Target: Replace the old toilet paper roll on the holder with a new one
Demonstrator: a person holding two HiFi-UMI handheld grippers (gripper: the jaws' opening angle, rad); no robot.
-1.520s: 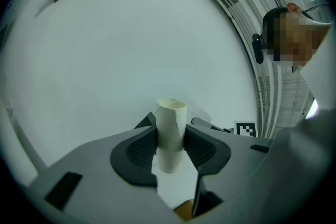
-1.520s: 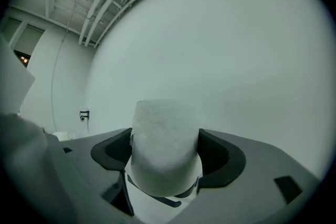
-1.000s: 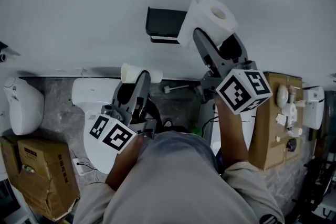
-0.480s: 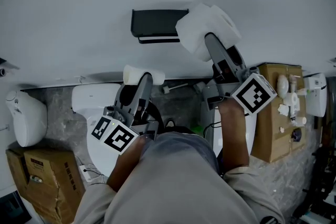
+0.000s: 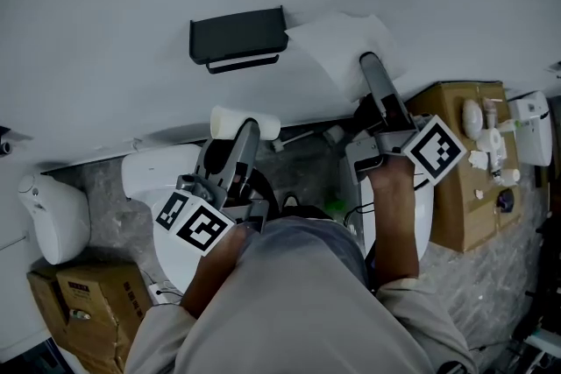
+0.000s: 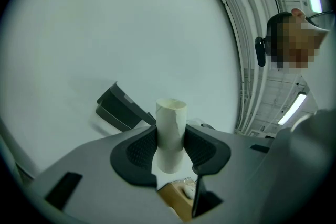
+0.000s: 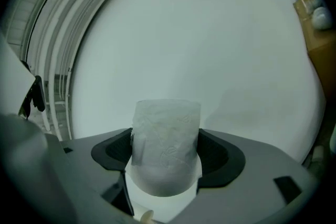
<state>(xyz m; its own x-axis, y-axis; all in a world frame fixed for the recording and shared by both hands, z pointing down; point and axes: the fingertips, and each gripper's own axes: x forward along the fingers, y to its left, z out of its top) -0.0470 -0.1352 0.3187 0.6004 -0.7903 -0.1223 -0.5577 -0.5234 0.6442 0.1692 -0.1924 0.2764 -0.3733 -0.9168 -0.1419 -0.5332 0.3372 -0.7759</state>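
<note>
The black wall holder hangs on the white wall and carries no roll; it also shows in the left gripper view, holder, left of the jaws. My left gripper is shut on the old cardboard core, which stands upright between the pads, core. Below the holder and to its left is where that gripper sits. My right gripper is shut on the new white paper roll, just right of the holder against the wall. The same roll fills the right jaws.
A white toilet sits below the left gripper. A brown cardboard box with small bottles stands at the right, another box at the lower left. A white bin is on the far left.
The right gripper has rolled the new roll over and carried it rightward relative to the holder. The left gripper with the core has shifted slightly. The view has swung, moving the holder left.
</note>
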